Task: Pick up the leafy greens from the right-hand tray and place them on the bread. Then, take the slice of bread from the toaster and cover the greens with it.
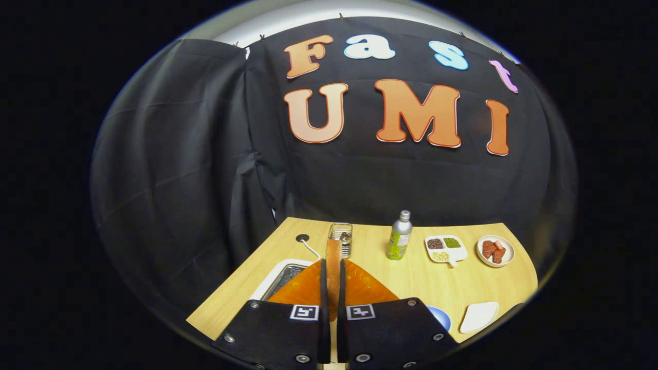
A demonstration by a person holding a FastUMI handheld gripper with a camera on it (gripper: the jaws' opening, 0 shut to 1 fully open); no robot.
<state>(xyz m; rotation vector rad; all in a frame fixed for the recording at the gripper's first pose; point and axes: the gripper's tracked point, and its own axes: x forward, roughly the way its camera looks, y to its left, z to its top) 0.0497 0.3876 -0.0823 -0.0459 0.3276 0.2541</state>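
Two questions: what are the fingers doing, and where is the bread?

From the gripper view, the gripper (333,261) has its jaws drawn nearly together, clenched on a thin brown slice of bread (333,249) that stands on edge between them. Both fingers seem to press its flat faces.

Why hold it on edge like that?

Probably because that is how it sits in the toaster (340,232), the small metal rack just beyond the fingertips. Pinching the faces lets it slide straight up.

And the pose?

High over the near part of the table (421,288), looking down and forward, level, the fingers aimed at the toaster. I'd judge the slice is out or nearly out, though its lower end is hard to tell from the rack.

Anything else?

Left of the fingers, partly under them, lies a metal tray (281,276). To the right stand a bottle (399,237), a divided dish (445,249) and a small plate (495,251), well apart from the gripper. Greens I cannot make out; turning the slice flat comes next, I think
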